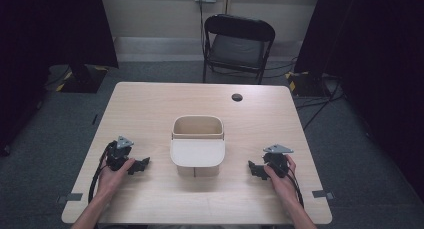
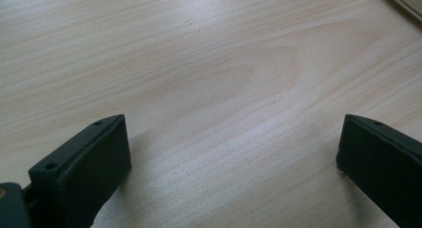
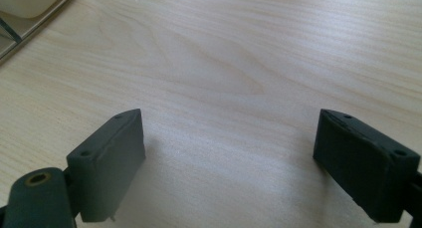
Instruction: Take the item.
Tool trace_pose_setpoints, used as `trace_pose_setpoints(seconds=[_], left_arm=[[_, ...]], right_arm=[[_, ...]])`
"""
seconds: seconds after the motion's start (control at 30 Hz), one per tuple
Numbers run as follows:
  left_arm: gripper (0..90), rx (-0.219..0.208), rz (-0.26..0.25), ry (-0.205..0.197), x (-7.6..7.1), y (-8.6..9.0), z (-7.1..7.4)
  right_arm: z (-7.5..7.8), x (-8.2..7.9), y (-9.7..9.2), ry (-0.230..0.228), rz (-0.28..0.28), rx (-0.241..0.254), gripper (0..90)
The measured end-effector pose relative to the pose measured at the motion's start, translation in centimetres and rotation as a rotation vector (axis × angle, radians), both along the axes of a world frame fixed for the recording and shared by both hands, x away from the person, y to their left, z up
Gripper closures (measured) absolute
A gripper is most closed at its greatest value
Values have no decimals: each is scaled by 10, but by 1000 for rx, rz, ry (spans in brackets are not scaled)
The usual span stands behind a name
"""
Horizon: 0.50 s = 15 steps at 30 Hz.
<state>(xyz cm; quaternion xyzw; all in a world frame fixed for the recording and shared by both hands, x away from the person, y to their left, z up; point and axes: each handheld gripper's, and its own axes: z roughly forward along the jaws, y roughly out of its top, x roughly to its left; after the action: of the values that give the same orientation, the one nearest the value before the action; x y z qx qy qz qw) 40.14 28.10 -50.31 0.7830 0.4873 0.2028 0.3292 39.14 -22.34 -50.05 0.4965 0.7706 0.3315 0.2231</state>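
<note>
Since nothing else sits between the grippers, treating the pale beige plastic caddy with a centre handle bar [image 1: 197, 145] as the target. Sits mid-table, well apart from both grippers, roughly midway between them. Two compartments: far one open-topped with rounded corners, near one looks like a lower scoop-shaped front. Appears empty, so likely light. Thin moulded walls: stiff enough, probably some flex under a hard pinch. Smooth finish, likely slippery under the pads. Not fragile.

Best holds, judged from above: handle bar across the middle, or top rim of a side wall, one jaw inside and one outside. Handle gives a balanced lift; a single-wall grip may tilt it.

Left gripper [image 1: 142, 165] resting low on the light wood-grain table [image 1: 150, 104], jaws wide apart, nothing between them, bare wood in the left gripper view. Right gripper [image 1: 256, 170] same story: jaws spread wide, empty, caddy corner [image 3: 25, 9] at the upper left of the right gripper view. Both point inward toward the caddy.

Beyond: round black cable grommet [image 1: 237, 97] in the far tabletop, black folding chair [image 1: 238, 44] behind the table.
</note>
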Motion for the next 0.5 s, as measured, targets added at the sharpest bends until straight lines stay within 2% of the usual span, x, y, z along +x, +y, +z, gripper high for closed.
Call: trace_pose_setpoints(seconds=[0.17, 0.2, 0.23, 0.27, 0.3, 0.37, 0.4, 0.43, 0.5], left_arm=[[4, 6, -6, -2, 0, 1, 0], [11, -13, 0, -4, -1, 0, 0], [20, -2, -4, -5, -1, 2, 1], [38, 12, -6, -4, -1, 3, 2], [58, -2, 12, -10, -2, 3, 3], [162, 4, 9, -16, -2, 4, 5], [186, 12, 9, -17, -3, 4, 6], [166, 14, 10, -21, -3, 4, 6], [166, -17, 19, -29, -4, 4, 7]], right_arm=[[0, 0, 0, 0, 0, 0, 121], [0, 0, 0, 0, 0, 0, 121], [0, 0, 0, 0, 0, 0, 121], [0, 0, 0, 0, 0, 0, 121], [0, 0, 0, 0, 0, 0, 121], [0, 0, 0, -1, 1, -1, 122], [0, 0, 0, 0, 0, 0, 121], [0, 0, 0, 0, 0, 0, 121], [0, 0, 0, 0, 0, 0, 121]])
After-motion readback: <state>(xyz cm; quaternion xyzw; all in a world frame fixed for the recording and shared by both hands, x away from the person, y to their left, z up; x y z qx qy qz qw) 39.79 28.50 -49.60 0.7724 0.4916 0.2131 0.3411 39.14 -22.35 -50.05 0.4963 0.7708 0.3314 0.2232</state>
